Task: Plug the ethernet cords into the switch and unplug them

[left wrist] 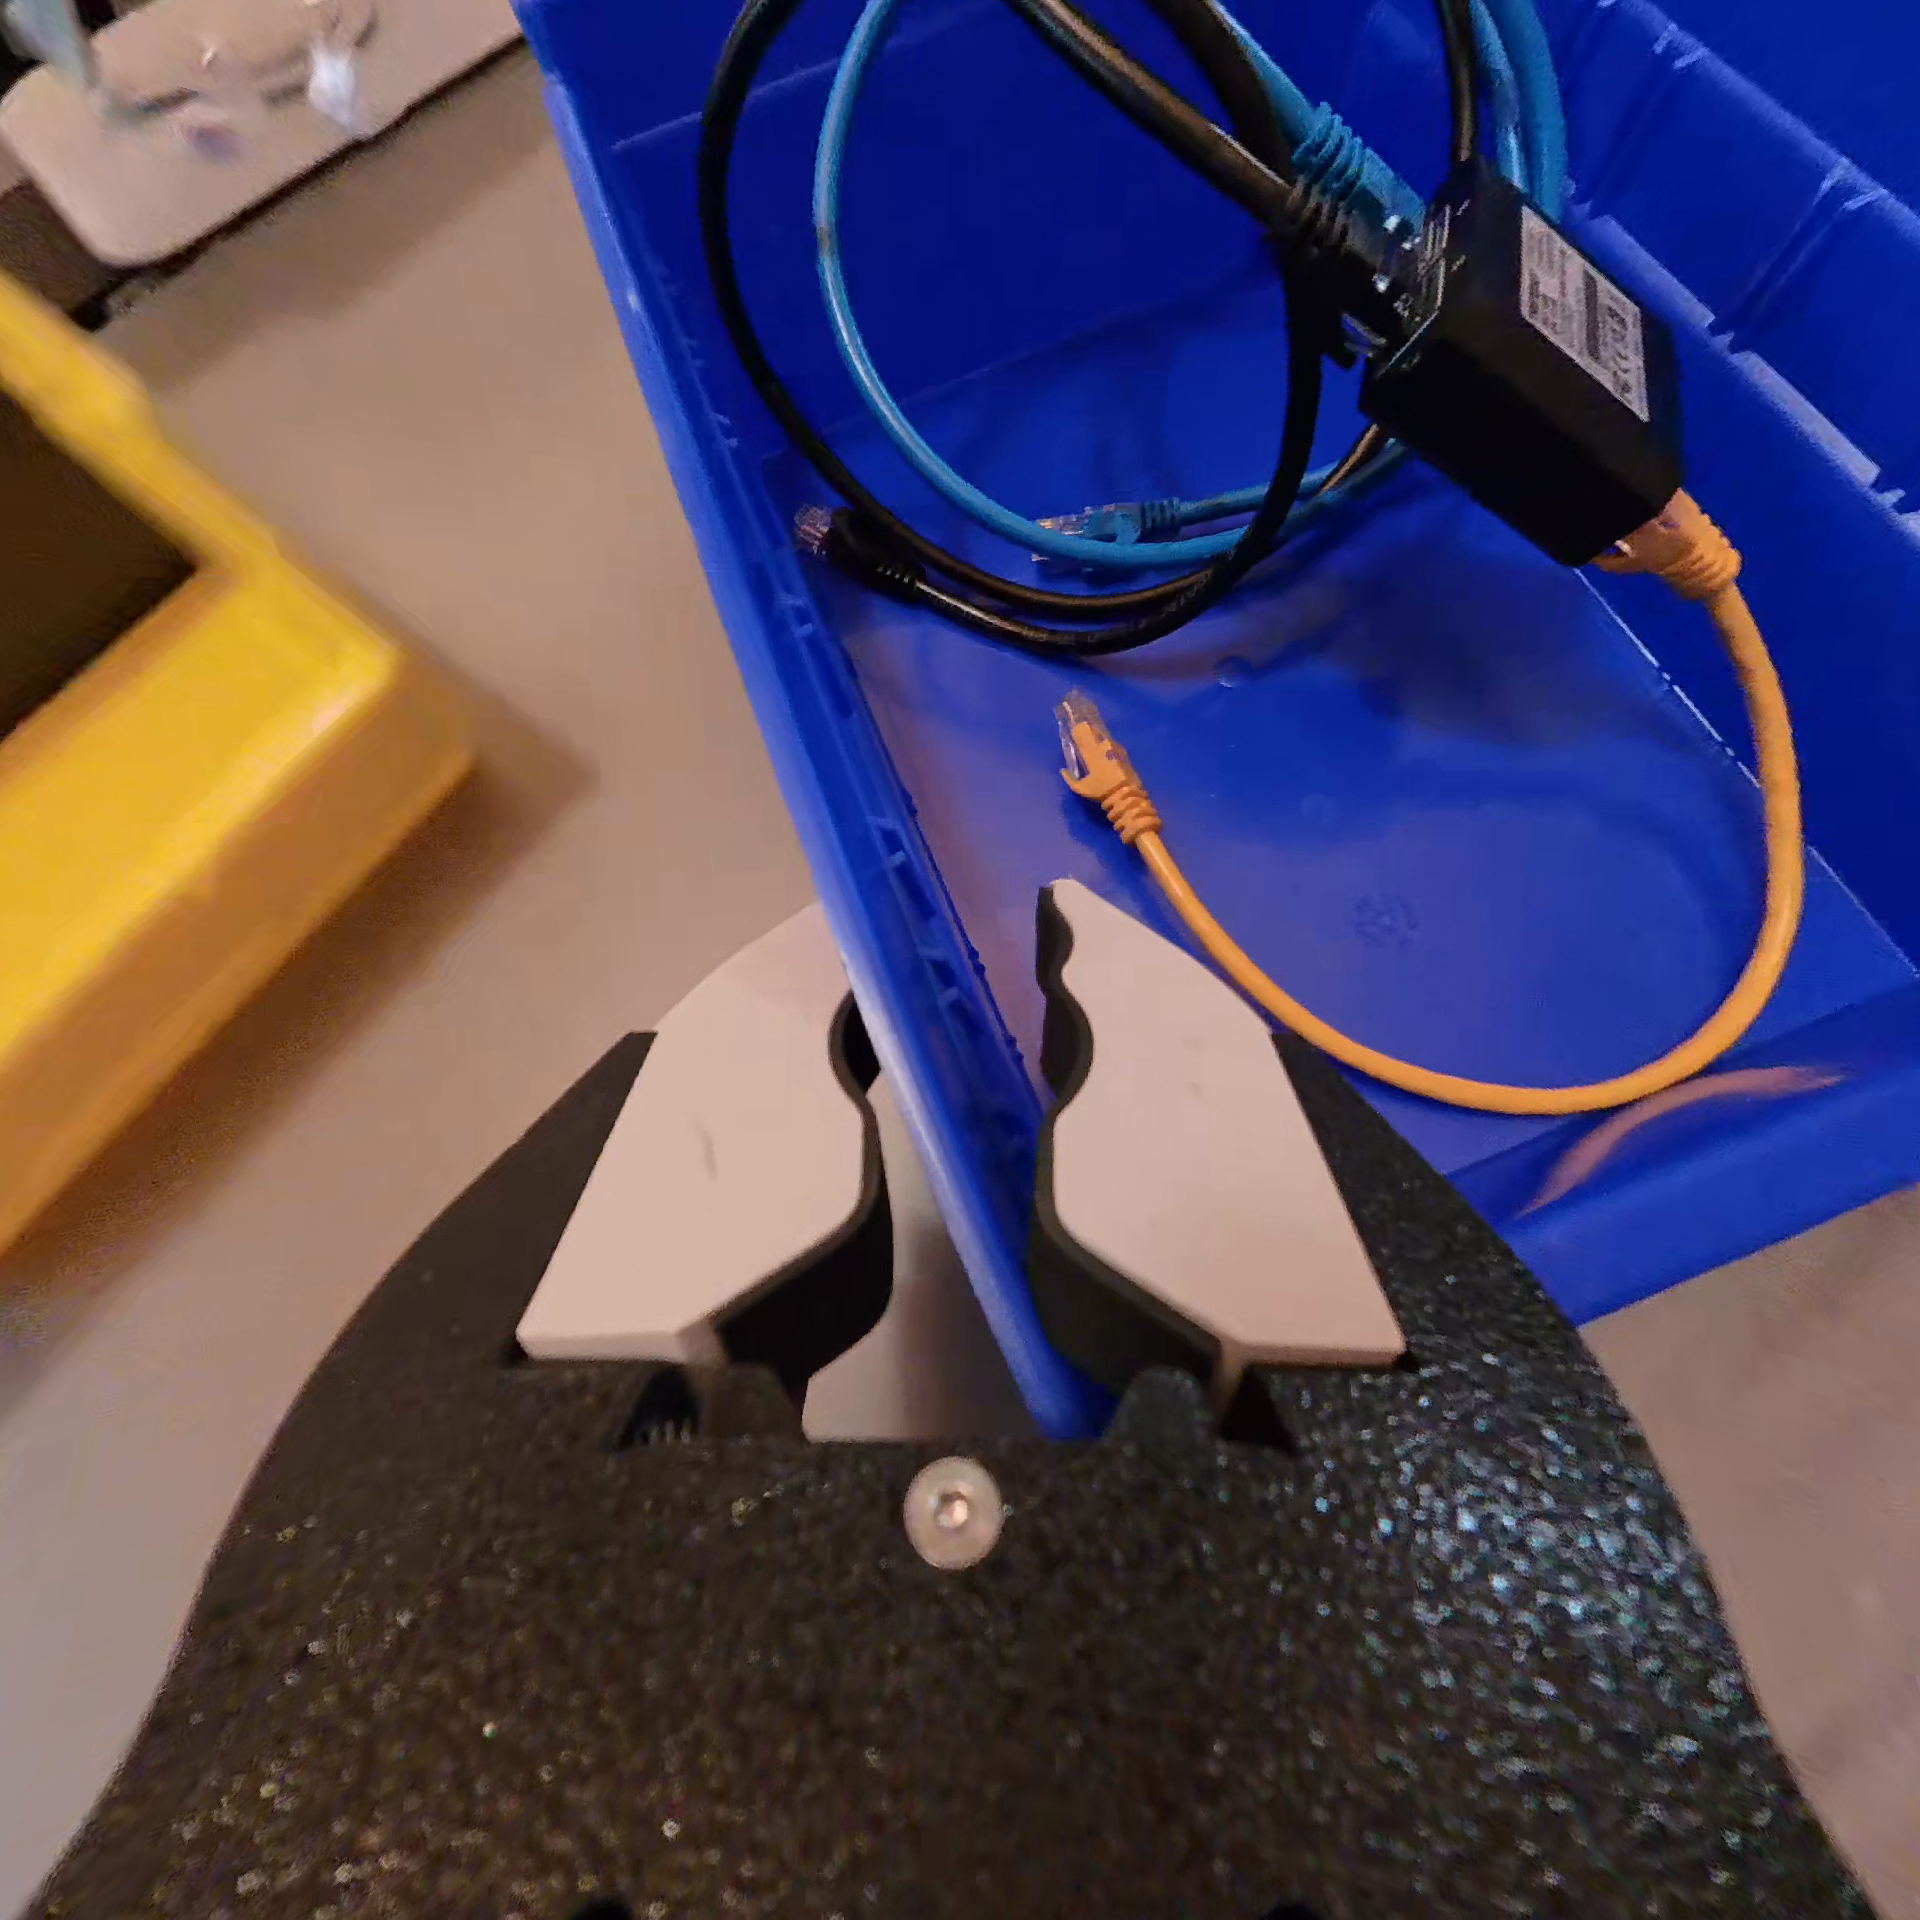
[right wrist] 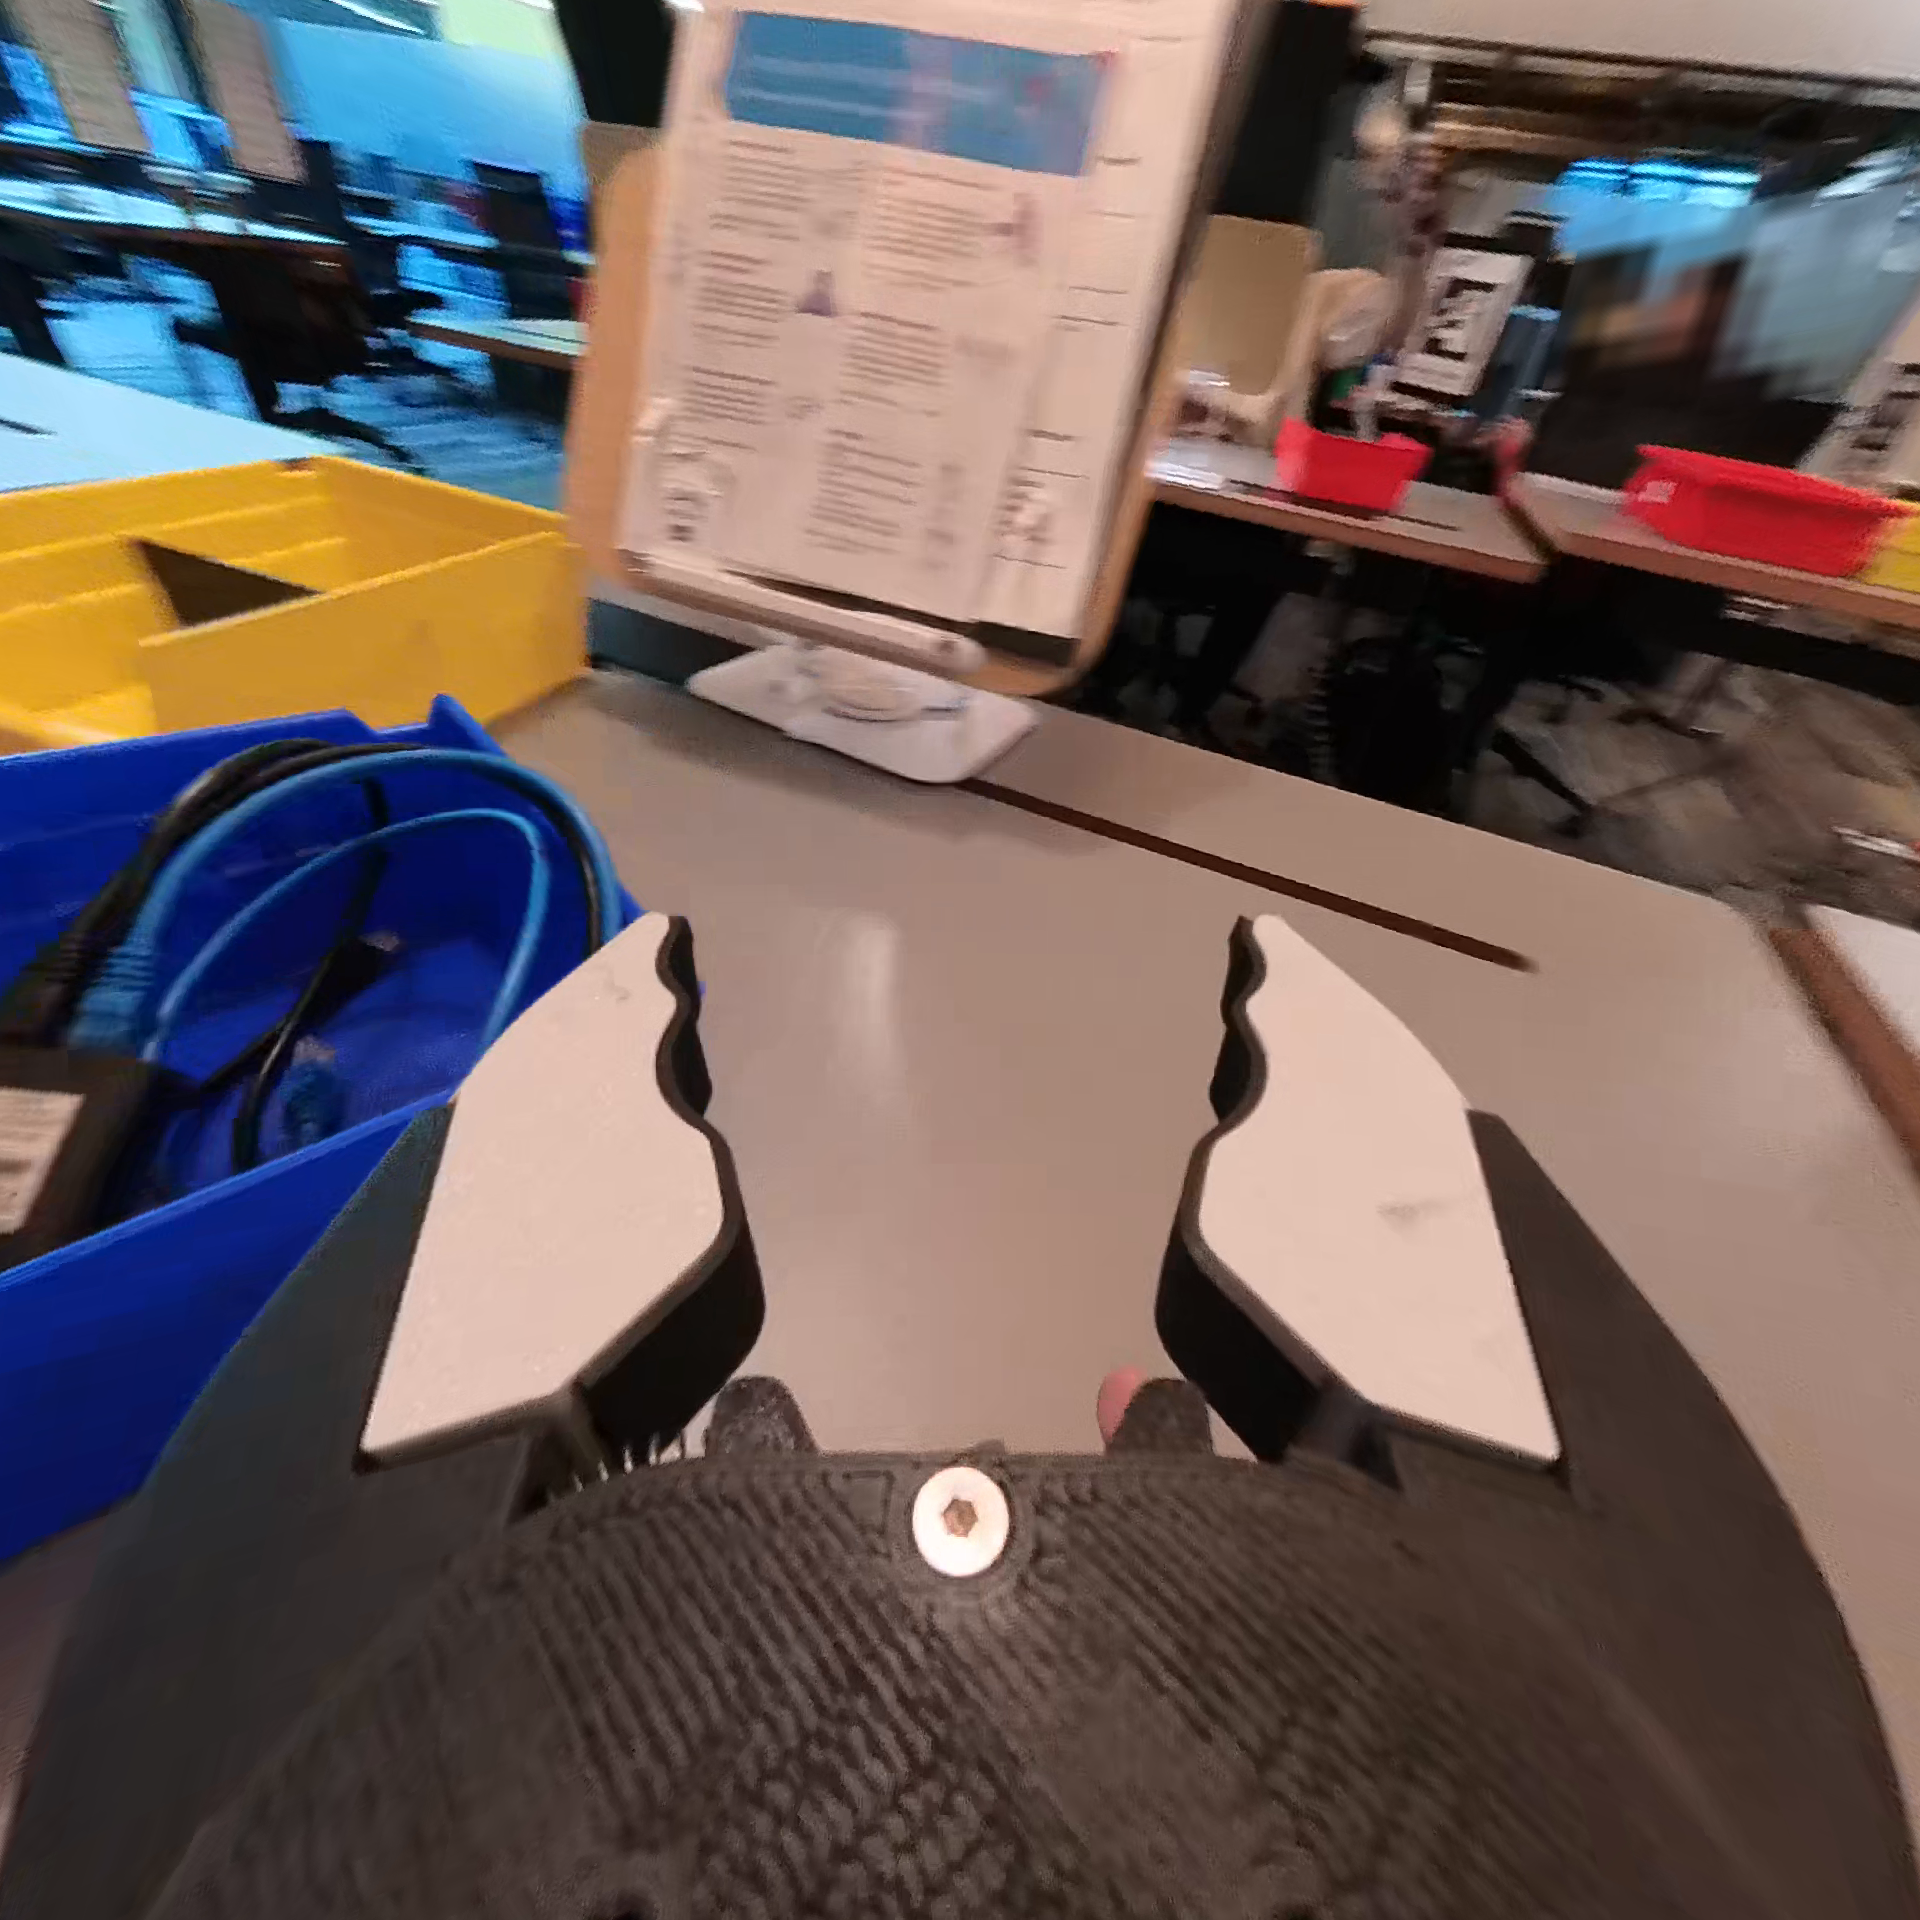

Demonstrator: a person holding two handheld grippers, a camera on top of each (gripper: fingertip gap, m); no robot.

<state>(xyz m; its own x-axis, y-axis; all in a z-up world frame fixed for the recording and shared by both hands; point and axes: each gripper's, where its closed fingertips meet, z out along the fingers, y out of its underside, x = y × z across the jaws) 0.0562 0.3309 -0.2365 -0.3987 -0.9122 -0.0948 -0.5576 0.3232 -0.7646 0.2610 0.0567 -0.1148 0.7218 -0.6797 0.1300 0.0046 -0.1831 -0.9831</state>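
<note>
A black switch (left wrist: 1527,384) lies in a blue bin (left wrist: 1351,790). A black cord (left wrist: 727,343) and a blue cord (left wrist: 862,364) are plugged into its near end, and an orange cord (left wrist: 1766,790) into its far end. Each cord's free plug lies loose on the bin floor. My left gripper (left wrist: 951,935) straddles the bin's left wall, one finger inside and one outside, closed on it. My right gripper (right wrist: 956,956) is open and empty over the grey table (right wrist: 987,1039), to the right of the bin (right wrist: 104,1351). The switch (right wrist: 42,1143) shows at that view's left edge.
A yellow bin (left wrist: 208,779) stands left of the blue one; it also shows in the right wrist view (right wrist: 343,644). A paper sheet on a white stand (right wrist: 883,312) stands at the back of the table. Red bins (right wrist: 1756,520) sit on far tables.
</note>
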